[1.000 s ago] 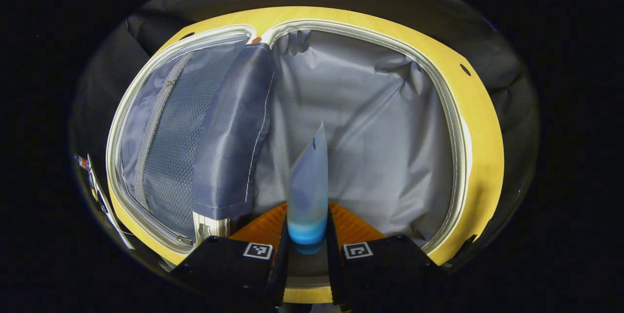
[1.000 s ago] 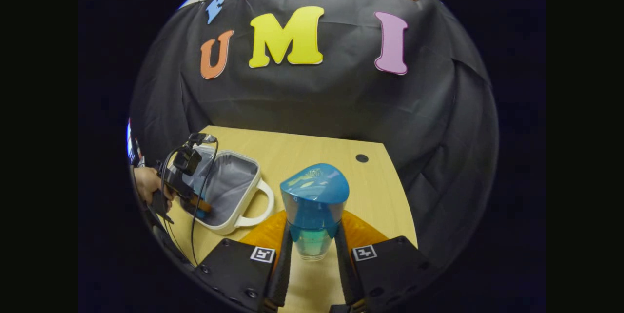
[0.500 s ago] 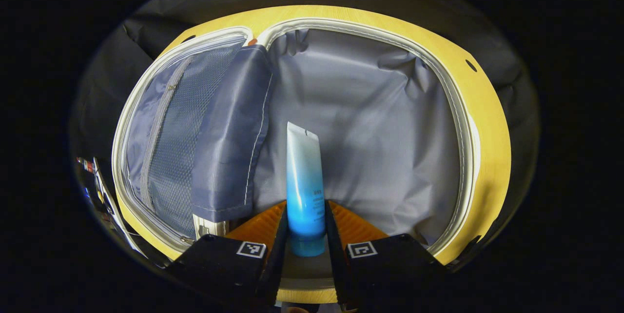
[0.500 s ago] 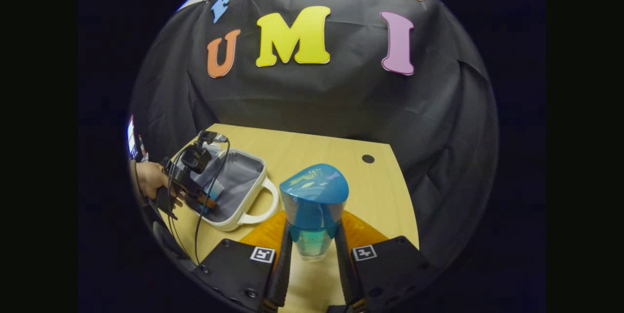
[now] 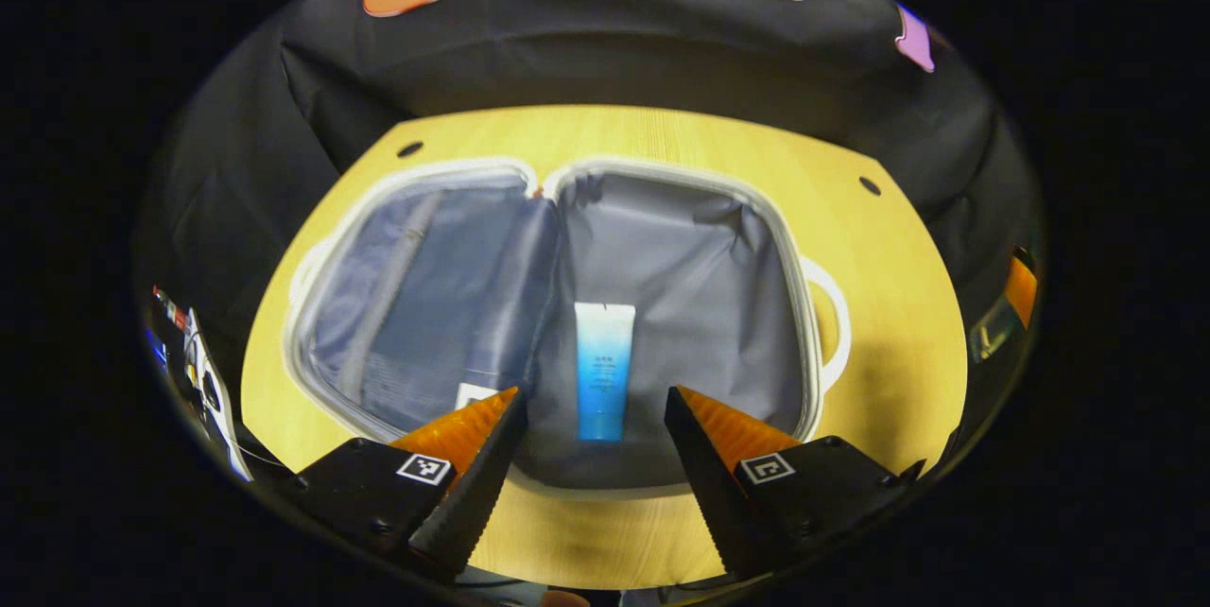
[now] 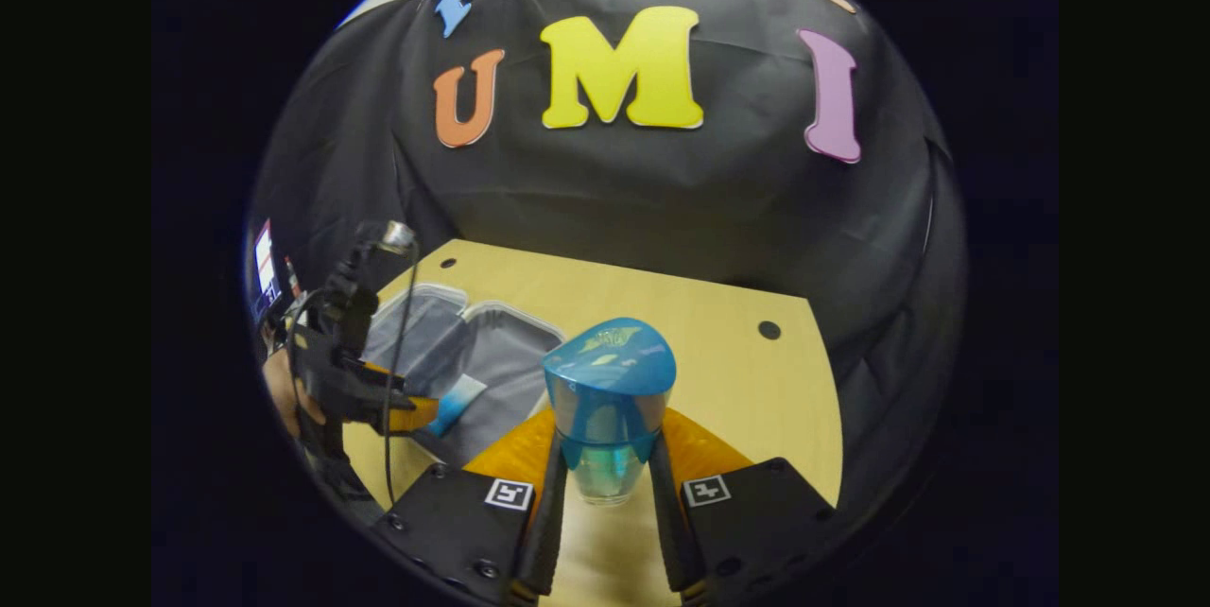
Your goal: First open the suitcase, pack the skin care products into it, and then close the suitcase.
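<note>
Left gripper [image 5: 591,408] spread wide, holding nothing, above the open suitcase [image 5: 681,238]. Blue-white tube [image 5: 601,369] lies on the grey lining, ahead between its fingers, untouched. Right gripper [image 6: 605,484] clamps a blue-capped bottle [image 6: 608,404] over the table [image 6: 756,399].

The left gripper [image 5: 591,442] has 2 black blocky bodies, each with a white square tag printed in a black pattern and small round screws near the edges, from which ribbed wedge-shaped fingers [image 5: 728,425] taper forward to points. The right gripper [image 6: 605,494] is built the same way: 2 black bodies with 1 square tag each, screw heads on the left block, and long narrow finger strips. Seen from the right gripper view, the left gripper [image 6: 402,413] carries a black camera stack on top with a thin black cable [image 6: 395,380] looping down, and a hand [image 6: 282,394] grips its black handle.
</note>
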